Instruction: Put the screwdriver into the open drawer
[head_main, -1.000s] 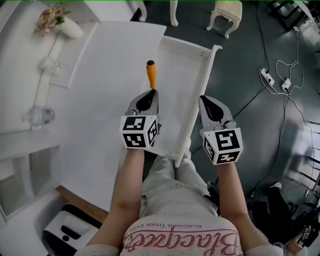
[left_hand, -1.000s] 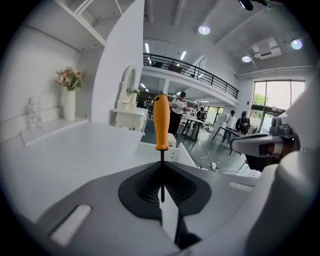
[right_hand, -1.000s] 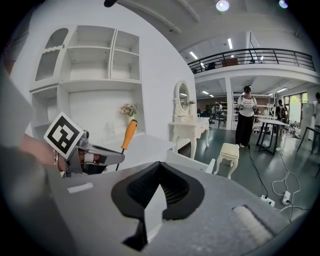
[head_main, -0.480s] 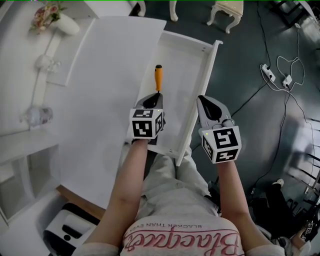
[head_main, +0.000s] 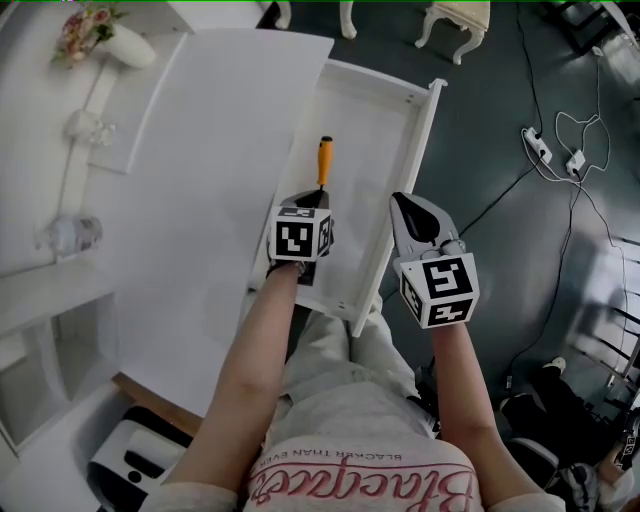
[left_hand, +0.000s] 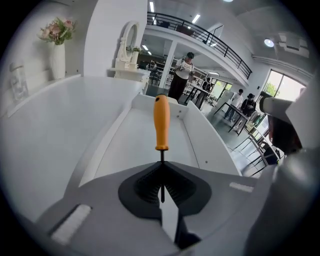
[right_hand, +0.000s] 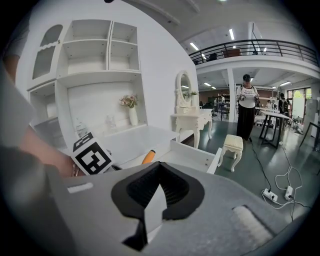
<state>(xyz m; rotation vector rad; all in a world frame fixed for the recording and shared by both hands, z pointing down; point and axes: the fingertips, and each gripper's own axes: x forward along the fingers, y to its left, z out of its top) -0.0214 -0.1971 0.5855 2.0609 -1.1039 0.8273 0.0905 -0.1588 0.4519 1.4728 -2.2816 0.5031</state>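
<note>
The screwdriver (head_main: 323, 161) has an orange handle (left_hand: 161, 122) and a thin dark shaft. My left gripper (head_main: 314, 199) is shut on the shaft, with the handle pointing away over the open white drawer (head_main: 400, 105). In the left gripper view the shaft runs between the closed pads down to my left gripper (left_hand: 161, 175), and the drawer floor (left_hand: 135, 145) lies under the handle. My right gripper (head_main: 405, 207) hangs to the right of the drawer front, over the dark floor, shut with nothing in it. The right gripper view shows the orange handle (right_hand: 148, 156) and my right gripper (right_hand: 159, 175) closed.
A white dresser top (head_main: 200, 150) lies left of the drawer, with a vase of flowers (head_main: 110, 38) and glassware (head_main: 68, 232) at its far left. Cables and a power strip (head_main: 536, 150) lie on the dark floor at right. White stools (head_main: 452, 20) stand beyond the drawer.
My left gripper has carried the screwdriver rightward, from above the dresser top's edge to over the open drawer. The right gripper has barely moved.
</note>
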